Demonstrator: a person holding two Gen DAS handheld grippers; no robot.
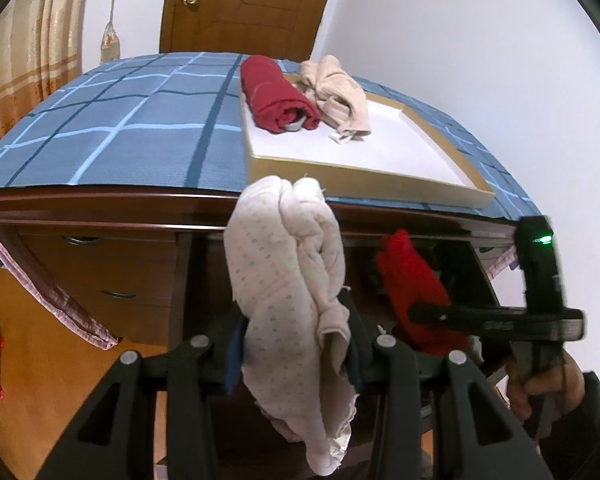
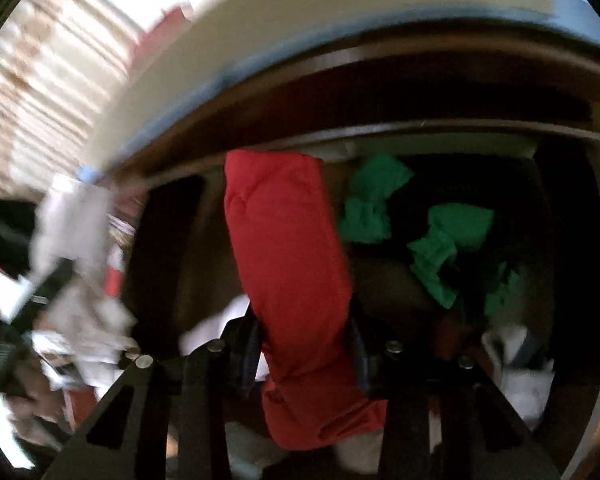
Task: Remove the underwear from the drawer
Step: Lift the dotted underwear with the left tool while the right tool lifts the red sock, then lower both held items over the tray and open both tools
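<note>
The left gripper [image 1: 294, 354] is clenched on a rolled white dotted cotton underwear [image 1: 288, 280], which stands up between its fingers in front of the dark wooden dresser's edge. Beyond and above it, a shallow gold-rimmed white tray [image 1: 364, 190] on the blue checked cloth [image 1: 140, 120] carries a dark red roll [image 1: 278, 96] and a beige bundle [image 1: 338, 94]. To the right, the right gripper [image 2: 304, 356] grasps a rolled bright red fabric underwear [image 2: 288, 256] above the open wooden drawer [image 2: 580, 208], with green cloth pieces [image 2: 440, 240] further right inside.
</note>
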